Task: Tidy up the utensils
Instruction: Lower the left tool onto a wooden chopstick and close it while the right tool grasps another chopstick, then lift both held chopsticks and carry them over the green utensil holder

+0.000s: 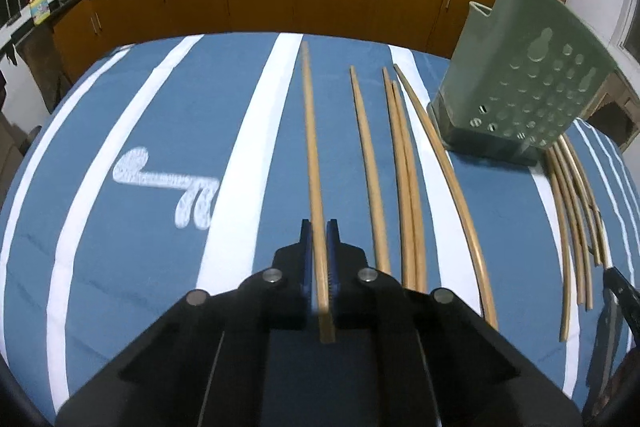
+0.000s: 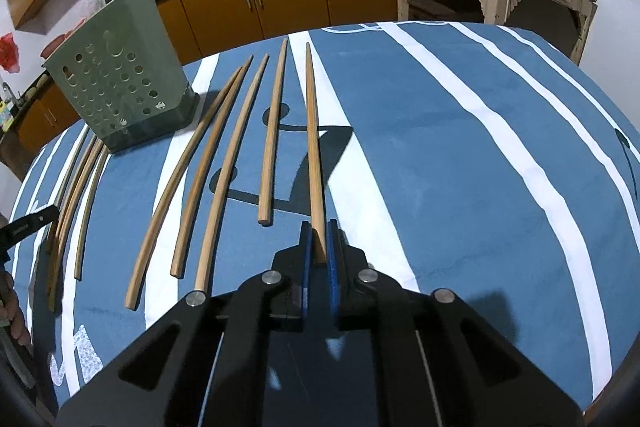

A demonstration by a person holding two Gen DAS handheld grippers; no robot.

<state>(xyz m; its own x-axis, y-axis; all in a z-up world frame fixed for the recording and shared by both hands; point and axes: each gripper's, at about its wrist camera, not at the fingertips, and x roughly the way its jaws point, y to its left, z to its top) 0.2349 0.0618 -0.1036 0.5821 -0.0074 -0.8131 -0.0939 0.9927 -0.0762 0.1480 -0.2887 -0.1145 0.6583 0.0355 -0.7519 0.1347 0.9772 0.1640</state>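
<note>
Between the blue pads of the left gripper point(image 1: 319, 227) a chopstick point(image 1: 312, 147) is pinched near its thick end, jaws closed tight on the wood, and the right gripper point(image 2: 319, 227) clamps a second chopstick point(image 2: 313, 147) the same way. Each stick lies lengthwise along its gripper's fingers, tip pointing toward the table's far edge, probably so it can be carried and dropped end-first into the holder point(image 1: 524, 83). That green holder, pierced with round holes, stands on the striped blue cloth point(image 1: 120, 267) toward the far edge, between the two groups of loose chopsticks point(image 1: 404, 187); these lie roughly side by side, thick ends toward the near edge, which makes each easy to grasp. White marks are printed on the cloth, but I cannot read them as words, and no brand shows.
</note>
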